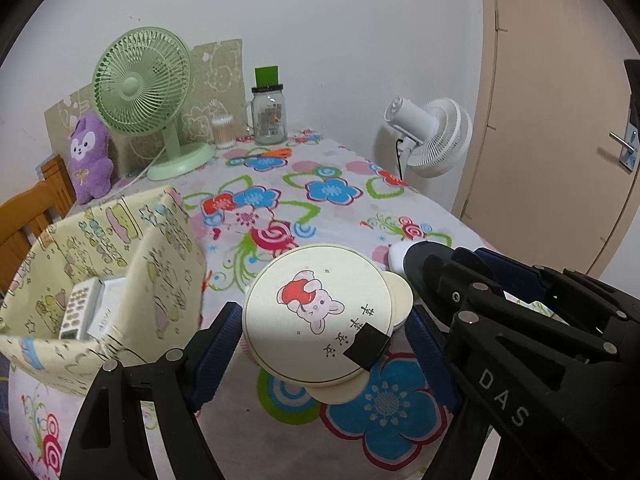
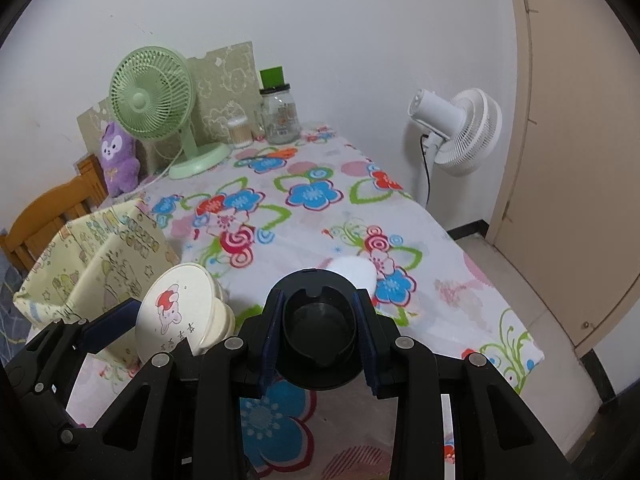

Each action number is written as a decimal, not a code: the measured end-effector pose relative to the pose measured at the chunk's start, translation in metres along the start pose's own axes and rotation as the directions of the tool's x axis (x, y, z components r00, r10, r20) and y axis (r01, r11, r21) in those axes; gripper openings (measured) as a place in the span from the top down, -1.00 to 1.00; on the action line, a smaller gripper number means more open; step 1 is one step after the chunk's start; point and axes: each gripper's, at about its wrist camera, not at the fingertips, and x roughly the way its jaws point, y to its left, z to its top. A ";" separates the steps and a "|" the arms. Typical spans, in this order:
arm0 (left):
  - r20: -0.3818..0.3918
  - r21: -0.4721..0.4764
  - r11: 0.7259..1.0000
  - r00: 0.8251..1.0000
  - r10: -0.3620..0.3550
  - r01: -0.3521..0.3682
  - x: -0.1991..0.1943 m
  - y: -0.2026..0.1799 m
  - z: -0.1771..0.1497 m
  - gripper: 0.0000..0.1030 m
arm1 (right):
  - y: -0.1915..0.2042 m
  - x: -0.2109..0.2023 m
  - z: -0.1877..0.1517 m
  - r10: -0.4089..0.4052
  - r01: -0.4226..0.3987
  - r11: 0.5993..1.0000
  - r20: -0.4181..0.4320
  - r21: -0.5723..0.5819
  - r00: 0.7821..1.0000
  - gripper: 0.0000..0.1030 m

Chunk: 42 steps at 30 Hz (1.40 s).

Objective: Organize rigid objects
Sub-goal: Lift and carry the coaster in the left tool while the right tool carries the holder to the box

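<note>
My left gripper (image 1: 324, 340) is shut on a round cream mirror (image 1: 318, 312) with a cartoon rabbit, held tilted above the floral table; it also shows in the right wrist view (image 2: 176, 312). My right gripper (image 2: 320, 332) is shut on a black round cup-like object (image 2: 320, 320), held just right of the mirror. The right gripper also shows in the left wrist view (image 1: 500, 320). A yellow patterned fabric box (image 1: 100, 264) stands to the left, with a white remote (image 1: 80, 308) inside.
A white round pad (image 2: 356, 270) lies on the tablecloth beyond the black object. At the far end stand a green desk fan (image 1: 144, 92), a purple plush (image 1: 88, 156), a glass jar (image 1: 269, 114) and a cotton-swab tub (image 1: 223, 132). A white floor fan (image 1: 436, 136) and a door are right.
</note>
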 end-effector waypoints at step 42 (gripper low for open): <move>0.069 -0.039 0.997 0.995 0.068 -0.065 -0.039 0.037 0.055 -0.63 | 0.045 -0.032 0.068 0.038 -0.034 0.998 0.070 -0.058 0.997 0.27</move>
